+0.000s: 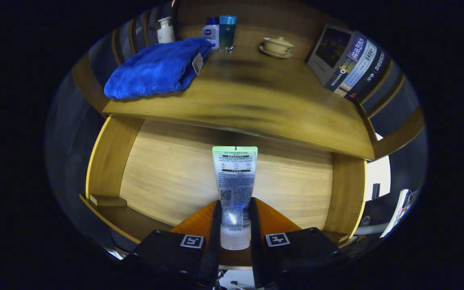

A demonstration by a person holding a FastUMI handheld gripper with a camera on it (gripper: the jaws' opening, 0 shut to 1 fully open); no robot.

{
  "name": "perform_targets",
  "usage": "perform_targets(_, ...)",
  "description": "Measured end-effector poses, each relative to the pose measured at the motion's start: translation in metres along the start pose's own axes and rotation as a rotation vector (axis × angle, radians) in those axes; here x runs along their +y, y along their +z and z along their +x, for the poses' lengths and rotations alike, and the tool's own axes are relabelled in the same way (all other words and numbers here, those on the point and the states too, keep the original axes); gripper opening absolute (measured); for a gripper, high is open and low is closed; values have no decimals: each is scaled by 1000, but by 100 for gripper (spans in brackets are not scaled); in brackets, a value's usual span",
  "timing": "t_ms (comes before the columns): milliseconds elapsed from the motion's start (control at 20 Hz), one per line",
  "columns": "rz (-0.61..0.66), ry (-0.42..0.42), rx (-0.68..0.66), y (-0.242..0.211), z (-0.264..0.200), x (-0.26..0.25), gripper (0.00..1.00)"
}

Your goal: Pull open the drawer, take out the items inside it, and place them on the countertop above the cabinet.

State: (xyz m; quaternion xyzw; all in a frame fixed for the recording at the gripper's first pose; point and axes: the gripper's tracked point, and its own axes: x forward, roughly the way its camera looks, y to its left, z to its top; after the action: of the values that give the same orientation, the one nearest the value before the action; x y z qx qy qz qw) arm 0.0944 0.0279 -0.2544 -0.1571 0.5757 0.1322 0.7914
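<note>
A white tube with a green end [235, 181] stands between my two fingers, and my gripper [235, 209] is shut on its lower part near the cap. The tube hangs above the pulled-out wooden drawer [167, 173], whose pale bottom shows beneath it. Beyond the tube lies the wooden countertop [264, 100] above the cabinet. A folded blue towel [157, 68] rests on the countertop's left part.
At the back of the countertop stand a white bottle [165, 30], a small white-and-blue bottle [211, 34] and a blue-capped clear bottle [227, 32]. A lidded cream cup on a saucer [277, 46] sits to their right. Several books [349, 60] lean at the right end.
</note>
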Motion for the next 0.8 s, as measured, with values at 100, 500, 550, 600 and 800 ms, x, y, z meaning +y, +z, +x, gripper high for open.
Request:
perform_targets(100, 8, -9, -17, 2, -15, -7, 42)
perform_targets(500, 9, -28, -113, 59, -58, -15, 42)
perform_targets(550, -1, -33, -122, 68, -59, -15, 42)
perform_targets(600, -11, -39, -127, 79, -60, -14, 42)
perform_targets(800, -33, -54, -137, 121, -48, -9, 42)
